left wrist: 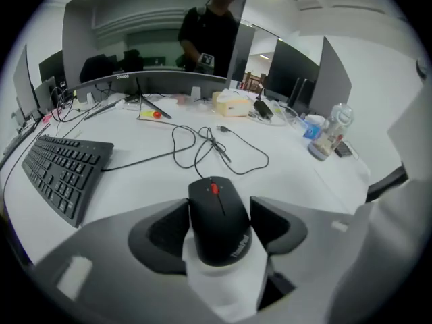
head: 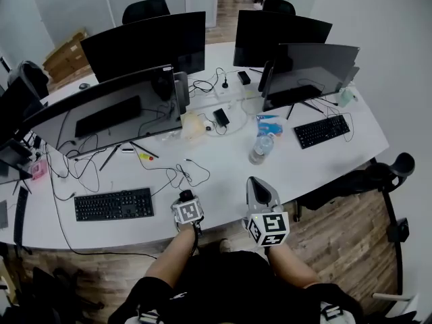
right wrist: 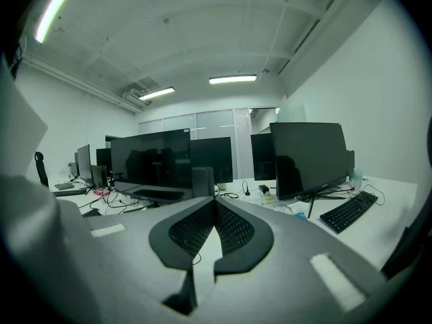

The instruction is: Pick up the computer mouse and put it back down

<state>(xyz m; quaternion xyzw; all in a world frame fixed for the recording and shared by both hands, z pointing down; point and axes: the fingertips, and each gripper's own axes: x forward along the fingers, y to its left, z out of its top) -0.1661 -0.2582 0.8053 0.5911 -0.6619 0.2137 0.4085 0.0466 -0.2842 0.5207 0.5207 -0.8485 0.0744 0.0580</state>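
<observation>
A black computer mouse (left wrist: 217,221) with a red scroll wheel rests on the white desk (left wrist: 290,181), its cable (left wrist: 202,144) looping away toward the monitors. My left gripper (left wrist: 219,204) points steeply down over it with the jaws wide apart, one on each side of the mouse; a thin gap shows at the right pad (left wrist: 270,220). In the head view the left gripper (head: 185,200) hides most of the mouse near the desk's front edge. My right gripper (right wrist: 214,202) is shut on nothing and held about level just right of the left one (head: 255,182).
A black keyboard (head: 113,204) lies left of the mouse. A water bottle (head: 261,147) stands further back on the right, with a second keyboard (head: 322,131) beyond it. Several monitors (head: 108,106) and loose cables fill the back of the desk. An office chair (head: 385,174) is at the right.
</observation>
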